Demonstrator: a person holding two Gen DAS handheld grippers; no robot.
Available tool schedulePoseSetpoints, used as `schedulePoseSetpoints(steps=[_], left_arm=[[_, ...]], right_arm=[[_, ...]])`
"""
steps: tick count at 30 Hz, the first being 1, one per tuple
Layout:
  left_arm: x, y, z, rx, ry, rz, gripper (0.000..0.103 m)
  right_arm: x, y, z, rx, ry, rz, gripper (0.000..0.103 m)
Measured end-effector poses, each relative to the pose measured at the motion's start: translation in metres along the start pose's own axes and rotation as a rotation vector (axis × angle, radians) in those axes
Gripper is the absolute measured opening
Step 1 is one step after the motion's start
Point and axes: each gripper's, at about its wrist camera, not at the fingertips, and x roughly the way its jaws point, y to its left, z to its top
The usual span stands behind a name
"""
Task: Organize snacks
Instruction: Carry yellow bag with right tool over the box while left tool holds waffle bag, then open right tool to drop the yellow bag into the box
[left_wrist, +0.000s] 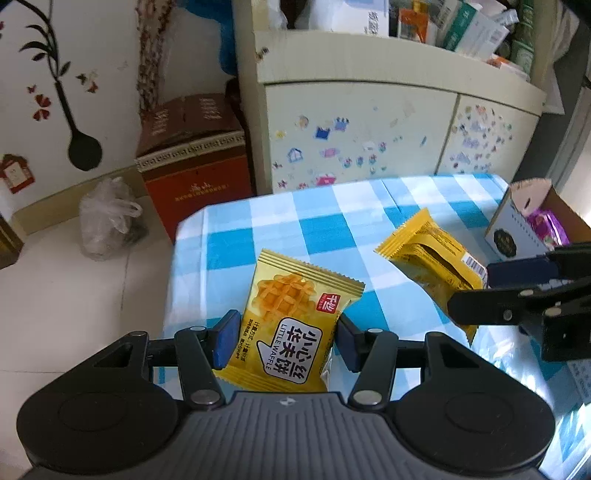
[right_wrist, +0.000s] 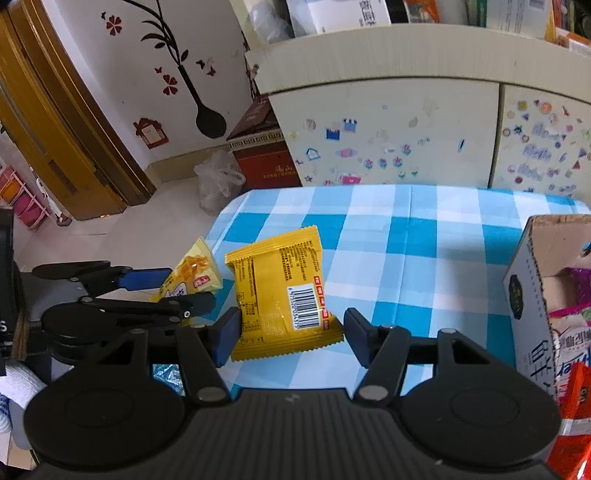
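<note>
Left gripper: jaws clamped on yellow foil waffle packet, printed face up, long axis pointing away, above blue-white checked worktop. Right gripper: jaws clamped on second yellow packet, barcode side up, tilted; open cardboard box just right.

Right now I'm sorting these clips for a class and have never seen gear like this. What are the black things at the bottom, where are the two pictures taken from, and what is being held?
Those black parts are two hand-held grippers, each carrying a camera that looks out along its jaws. One picture comes from the left gripper, the other from the right gripper.

The left one is shut on a yellow waffle packet, printed side up. The right one is shut on a second yellow packet, barcode side showing.

Below them is a table with a blue checked cloth. At its right edge stands an open cardboard box with other snacks inside.
</note>
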Motion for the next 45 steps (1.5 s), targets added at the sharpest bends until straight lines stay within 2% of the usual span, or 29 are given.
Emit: schedulePoseSetpoints(steps=[9, 15, 24, 45], left_arm=[[-0.023, -0.007, 0.005, -0.079, -0.027, 0.078, 0.06], [-0.03, -0.019, 0.001, -0.116, -0.031, 0.095, 0.06], [-0.043, -0.047, 0.001, -0.11, -0.062, 0.109, 0.06], [-0.049, -0.111, 0.013, -0.043, -0.132, 0.01, 0.06]], right_arm=[[-0.018, -0.001, 0.001, -0.006, -0.042, -0.003, 0.062], [-0.034, -0.002, 0.001, 0.001, -0.071, -0.006, 0.062], [-0.06, -0.019, -0.001, 0.053, -0.123, -0.043, 0.062], [-0.134, -0.06, -0.012, 0.093, -0.247, -0.122, 0.062]])
